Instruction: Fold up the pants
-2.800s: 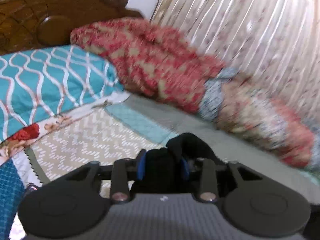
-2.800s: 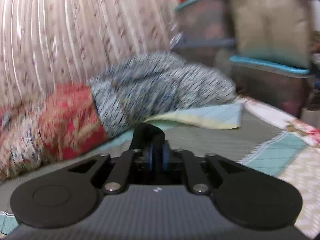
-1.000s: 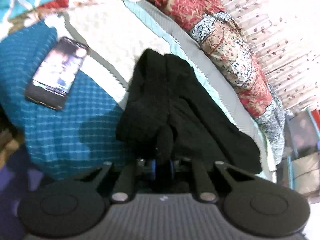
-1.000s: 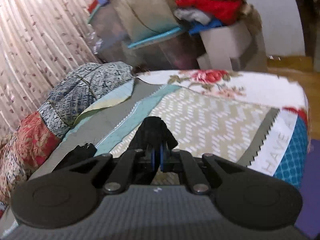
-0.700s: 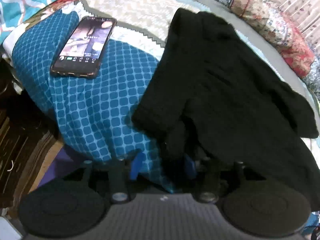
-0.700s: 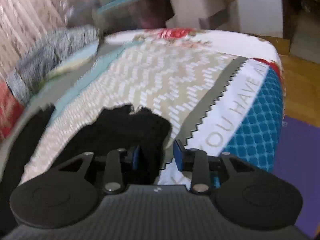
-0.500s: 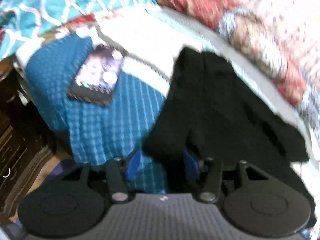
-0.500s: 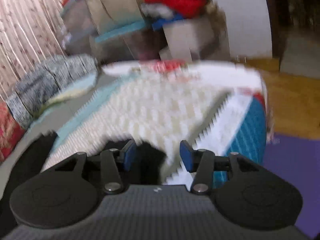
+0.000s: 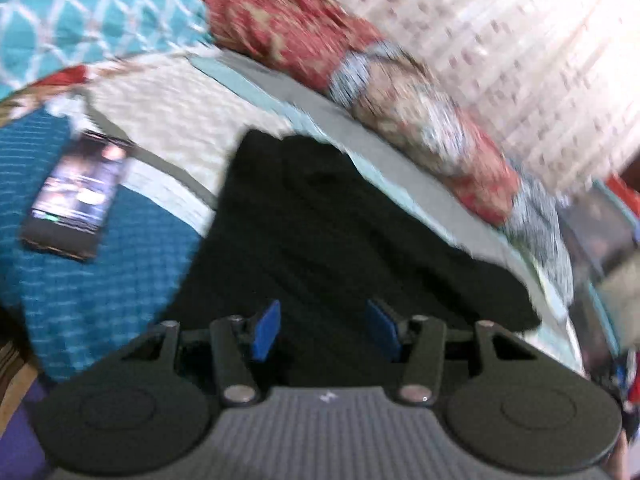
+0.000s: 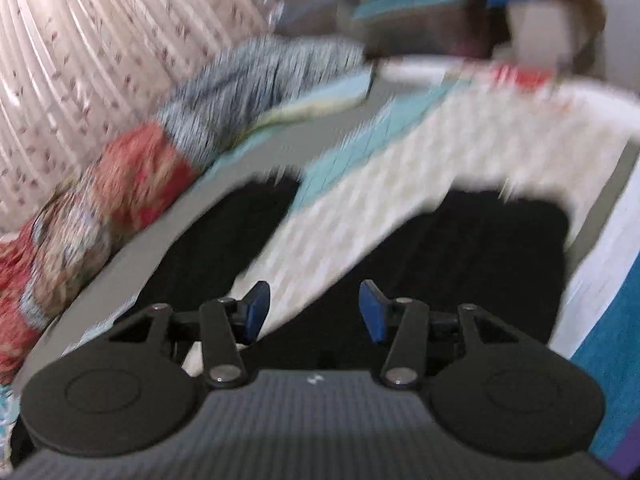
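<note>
Pants: black pants [image 9: 320, 216] lie spread on the bed [image 9: 168, 108], one side reaching the blue checked part of the bedspread near the bed's edge; in the right wrist view two dark stretches [image 10: 472, 248] run away from the camera with pale patterned bedspread [image 10: 400, 184] between them
Left hand-held gripper: the left hand-held gripper [image 9: 323, 330] has its blue pads [image 9: 266, 330] apart, having just opened; black cloth shows in the gap beneath them, but neither pad presses on it, so nothing is clamped
Right hand-held gripper: the right hand-held gripper [image 10: 312, 312] also stands with jaws apart after just opening; it hangs over the inner edge of the right-hand dark stretch, with pale bedspread under its left pad [image 10: 254, 312], and grips nothing
Phone: a dark phone [image 9: 76, 196] with a lit screen lies flat on the blue checked area, left of the pants and apart from them
Bedding: a red and grey patterned rolled quilt [image 9: 360, 60] runs along the far side of the bed, against a pale flowered curtain [image 9: 500, 40]; a teal pillow [image 9: 80, 20] with white wavy lines sits at the upper left
Sharpness: both views are blurred, so fine folds in the cloth cannot be made out
</note>
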The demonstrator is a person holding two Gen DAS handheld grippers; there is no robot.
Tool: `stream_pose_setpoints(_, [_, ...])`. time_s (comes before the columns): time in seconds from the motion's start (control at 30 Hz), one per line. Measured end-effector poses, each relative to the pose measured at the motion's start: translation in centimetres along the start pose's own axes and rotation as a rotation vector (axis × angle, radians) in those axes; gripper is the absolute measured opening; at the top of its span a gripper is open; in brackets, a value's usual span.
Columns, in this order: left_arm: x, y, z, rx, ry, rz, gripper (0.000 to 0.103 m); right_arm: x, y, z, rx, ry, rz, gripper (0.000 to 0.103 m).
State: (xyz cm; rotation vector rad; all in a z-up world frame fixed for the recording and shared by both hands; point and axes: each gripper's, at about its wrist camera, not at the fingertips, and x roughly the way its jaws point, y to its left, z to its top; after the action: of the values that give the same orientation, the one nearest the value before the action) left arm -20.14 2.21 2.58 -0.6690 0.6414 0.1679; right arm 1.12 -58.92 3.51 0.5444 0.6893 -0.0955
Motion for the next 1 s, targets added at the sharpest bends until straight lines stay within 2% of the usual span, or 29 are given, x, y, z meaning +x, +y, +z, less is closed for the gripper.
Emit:
stream_pose_setpoints(0.1, [2.3,0.0,-1.2,0.008,0.086,0.03,0.048,1.8,0.0,-1.8,0.037,0.097,-0.003,0.052])
stream_pose_setpoints(0.2, [4.4,1.3,-2.2,0.007,0.165,0.108,0.034,2.4,-0.7,-2.7,0.063,0.108,-0.007,0.052])
stream_pose_setpoints(0.37, [4.2,2.1,-2.2,0.004,0.152,0.09,0.034,2.3,-0.3,-3.1,0.029,0.105,-0.007,0.053])
stream_pose_setpoints(0.7, [4.0,1.2,-2.6,0.033,0.141,0.1,0.035,2.0,-1.3,-3.4,0.08,0.103,0.025,0.053])
stream_pose_setpoints(1.0, [3.9,1.1,-2.8,0.042,0.135,0.1,0.035,2.0,-1.3,-3.5,0.073,0.1,0.026,0.053])
